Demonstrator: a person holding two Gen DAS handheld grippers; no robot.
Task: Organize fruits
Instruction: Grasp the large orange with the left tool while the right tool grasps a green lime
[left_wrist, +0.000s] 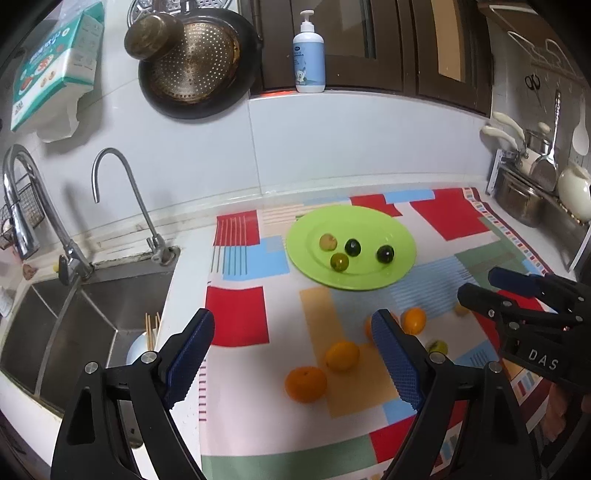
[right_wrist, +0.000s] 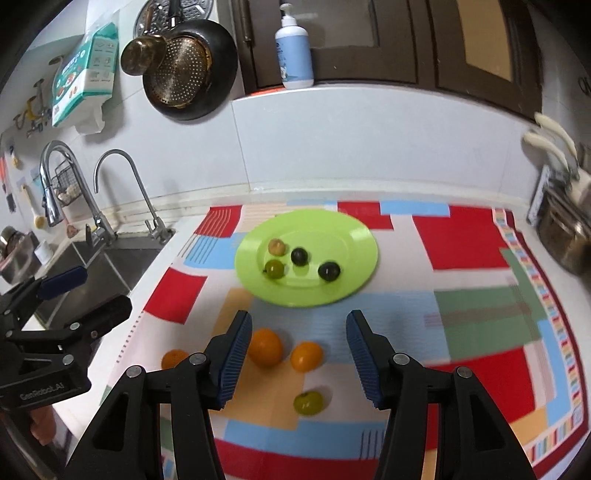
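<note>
A lime-green plate (left_wrist: 369, 229) (right_wrist: 332, 236) rests on the patterned cloth (left_wrist: 236, 317) (right_wrist: 476, 236). It holds two dark plums (left_wrist: 352, 247) (right_wrist: 299, 256), a green fruit (left_wrist: 339, 261) and a yellowish one (left_wrist: 327, 242). Nearer on the cloth lie loose oranges (left_wrist: 306, 383) (right_wrist: 265, 346) and a small green fruit (left_wrist: 436, 347) (right_wrist: 308, 402). My left gripper (left_wrist: 293, 317) (right_wrist: 85, 291) hovers open above the cloth's left part, with nothing in it. My right gripper (right_wrist: 299, 317) (left_wrist: 476, 284) is open and holds nothing, above an orange (right_wrist: 306, 355) and that green fruit.
A steel sink (left_wrist: 74, 317) with two faucets (left_wrist: 122, 192) lies left of the cloth. Pots and utensils (left_wrist: 532, 192) crowd the right end of the counter. A pan with a strainer (left_wrist: 195, 66) hangs on the wall, and a pump bottle (left_wrist: 309, 55) stands on the ledge.
</note>
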